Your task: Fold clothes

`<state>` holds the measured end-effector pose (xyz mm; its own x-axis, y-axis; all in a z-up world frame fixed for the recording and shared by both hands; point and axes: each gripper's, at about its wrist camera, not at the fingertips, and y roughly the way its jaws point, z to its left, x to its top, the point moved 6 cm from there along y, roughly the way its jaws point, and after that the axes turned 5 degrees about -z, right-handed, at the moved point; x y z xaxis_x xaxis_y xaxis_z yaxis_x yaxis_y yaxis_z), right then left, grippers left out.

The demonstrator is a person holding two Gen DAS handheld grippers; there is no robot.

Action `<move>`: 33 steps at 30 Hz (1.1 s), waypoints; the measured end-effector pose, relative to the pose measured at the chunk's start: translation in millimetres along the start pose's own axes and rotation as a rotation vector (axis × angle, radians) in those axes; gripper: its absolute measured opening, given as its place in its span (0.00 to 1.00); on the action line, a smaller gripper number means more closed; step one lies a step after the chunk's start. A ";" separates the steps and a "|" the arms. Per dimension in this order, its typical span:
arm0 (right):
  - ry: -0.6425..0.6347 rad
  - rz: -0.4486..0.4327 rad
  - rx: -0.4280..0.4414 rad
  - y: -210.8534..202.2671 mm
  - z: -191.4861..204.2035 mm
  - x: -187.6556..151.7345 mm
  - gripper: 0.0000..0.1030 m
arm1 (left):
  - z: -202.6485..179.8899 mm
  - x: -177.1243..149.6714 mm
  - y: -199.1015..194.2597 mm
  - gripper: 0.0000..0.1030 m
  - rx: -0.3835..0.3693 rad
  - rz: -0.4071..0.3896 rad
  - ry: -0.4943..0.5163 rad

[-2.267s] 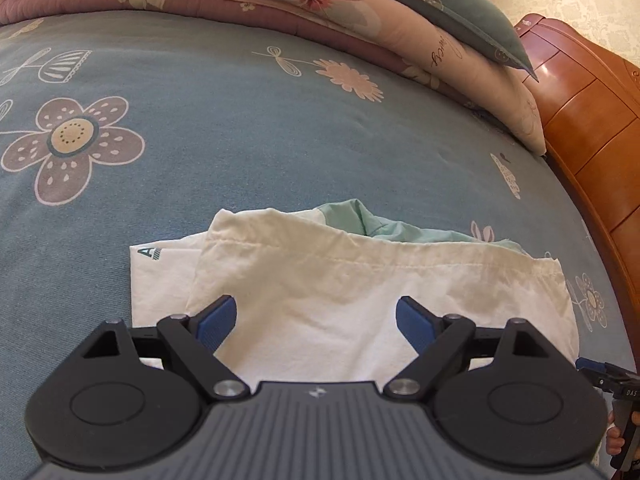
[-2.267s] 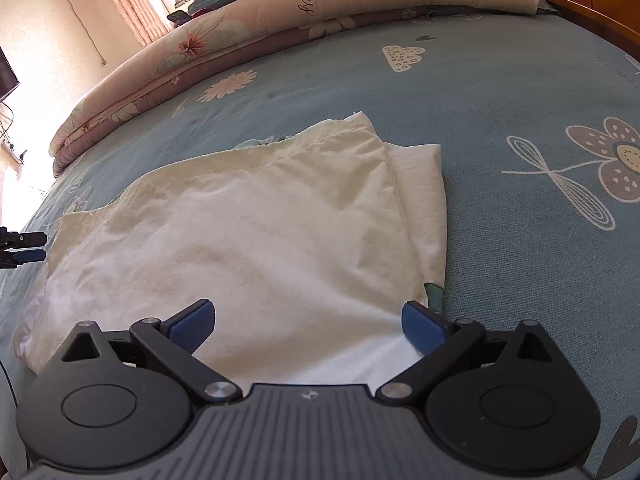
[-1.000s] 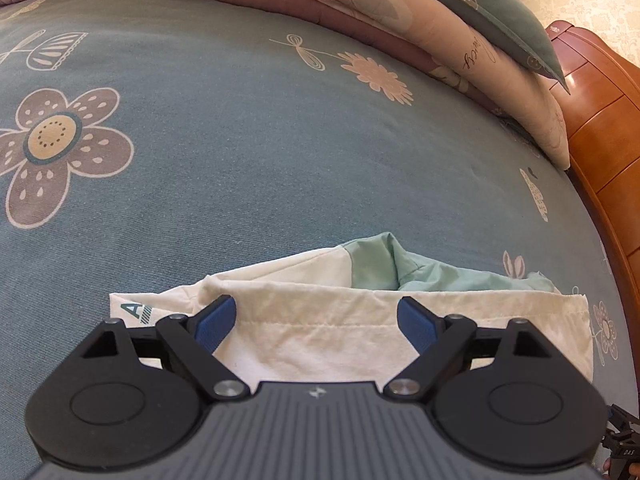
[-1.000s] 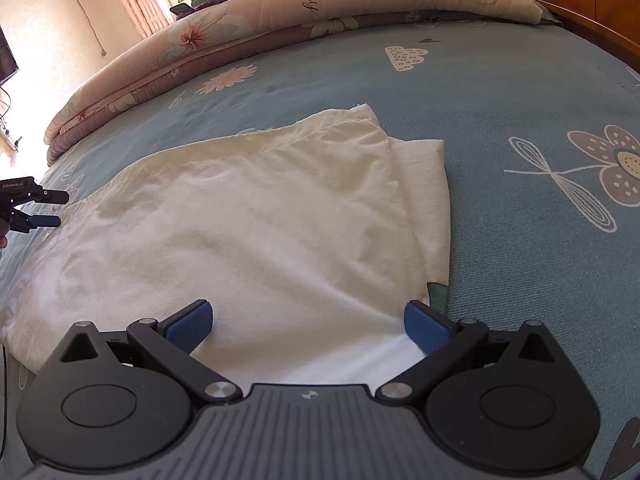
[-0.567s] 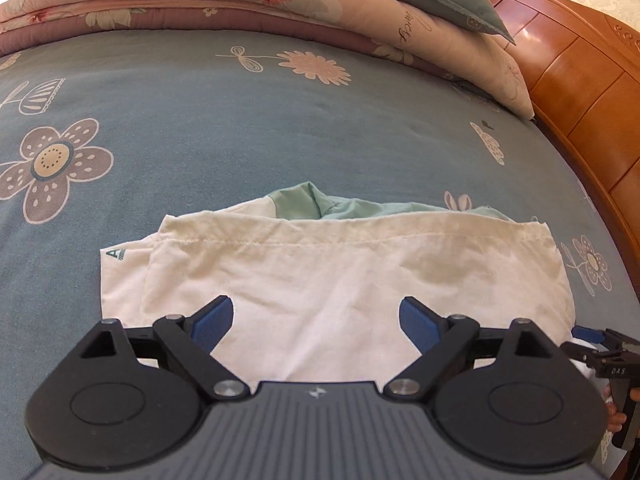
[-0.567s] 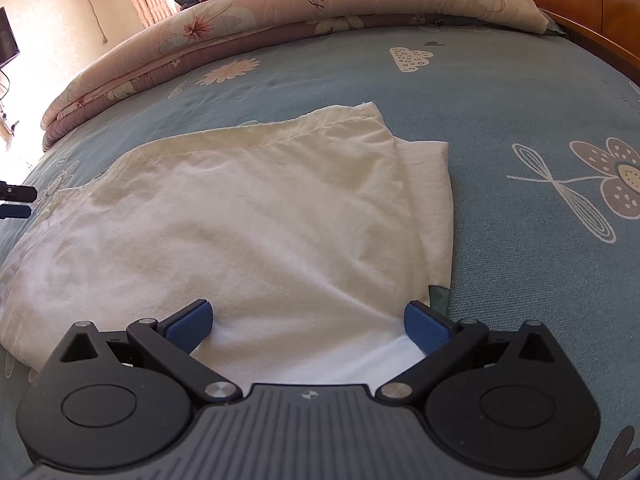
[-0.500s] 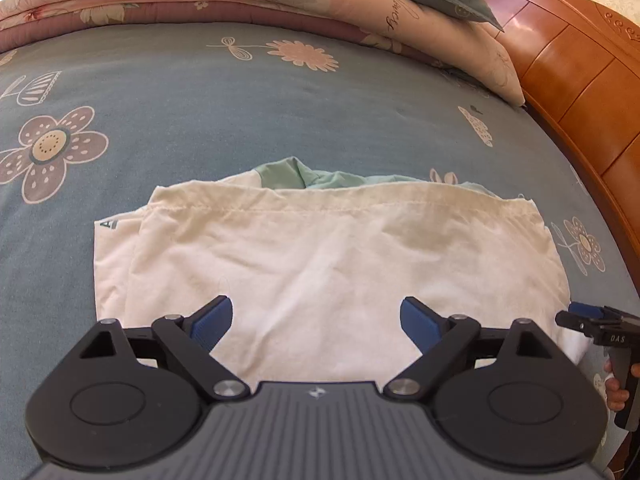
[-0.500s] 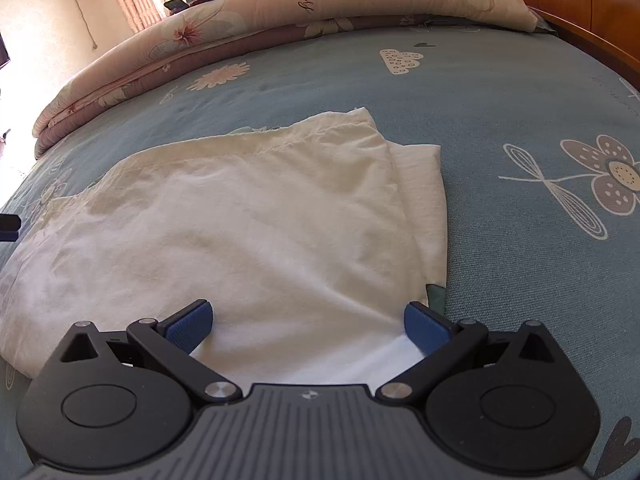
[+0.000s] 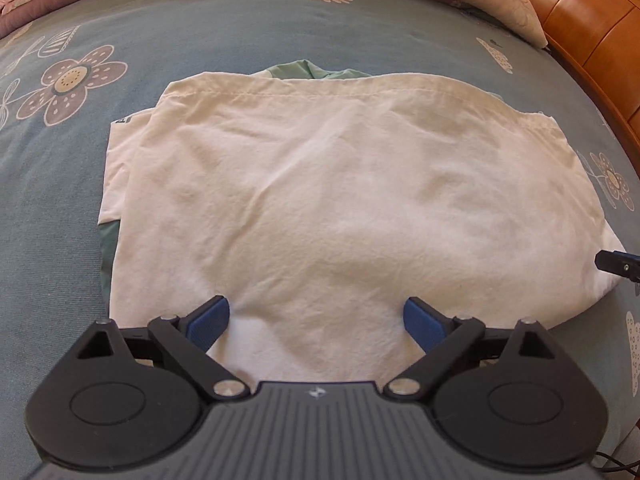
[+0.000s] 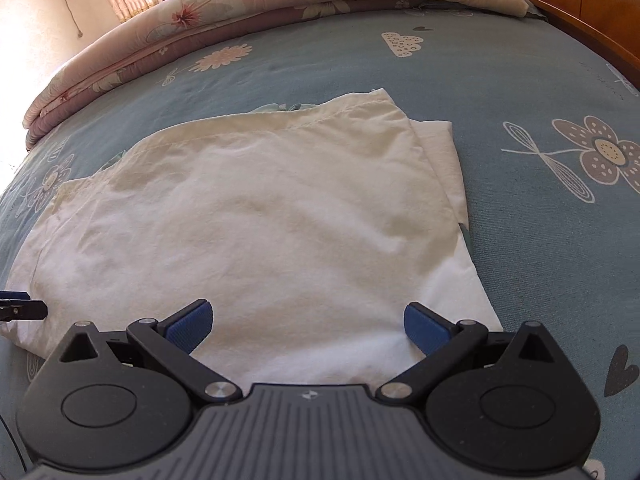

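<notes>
Folded cream T-shirt (image 9: 340, 200) on the floral bedsheet (image 9: 200, 32).
Left claw (image 9: 316, 318) and right claw (image 10: 306, 320) hovered released over its near edge, grasping nothing.

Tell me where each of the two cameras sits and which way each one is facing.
Left wrist view: sits on the left hand-held gripper, looking along its open blue fingers over the folded cream garment toward the wooden headboard; the right hand-held gripper's tip pokes in at the right edge.
Right wrist view: sits on the right hand-held gripper, fingers open, facing across the garment toward the rolled quilt; the other gripper's tip shows at the left edge.
Shared: garment, blue floral bedsheet, quilt.
</notes>
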<state>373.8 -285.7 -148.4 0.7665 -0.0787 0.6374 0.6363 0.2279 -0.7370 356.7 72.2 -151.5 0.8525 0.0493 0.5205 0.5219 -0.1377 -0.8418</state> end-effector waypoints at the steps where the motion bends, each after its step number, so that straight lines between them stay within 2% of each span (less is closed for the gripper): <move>1: 0.002 -0.001 -0.007 -4.9 1.8 0.1 1.00 | -2.5 0.7 -4.3 0.91 0.002 -0.004 0.003; 7: -0.051 -0.013 -0.025 -38.8 25.9 6.0 1.00 | -24.7 6.7 -30.3 0.91 -0.008 -0.042 0.035; 14: -0.043 -0.034 0.051 -63.6 53.1 8.6 1.00 | -58.9 9.0 -32.8 0.91 -0.048 -0.064 0.052; 17: -0.048 -0.034 0.055 -56.7 61.3 7.3 1.00 | -69.6 5.6 -18.3 0.91 -0.054 -0.046 0.059; 21: -0.061 -0.022 0.030 -36.1 62.0 0.7 1.00 | -71.2 -1.2 2.8 0.91 -0.022 -0.021 0.062; 28: -0.083 -0.002 -0.014 -0.3 63.3 -10.7 1.00 | -71.2 -10.2 9.1 0.99 0.013 -0.087 0.076; 33: -0.092 0.005 -0.034 18.8 63.4 -17.7 1.00 | -68.5 -16.1 14.8 0.99 0.007 -0.108 0.049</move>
<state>366.7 -218.5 -159.3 0.7592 0.0117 0.6508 0.6366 0.1949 -0.7461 348.7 1.7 -162.5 0.7885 0.0147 0.6148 0.6114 -0.1275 -0.7810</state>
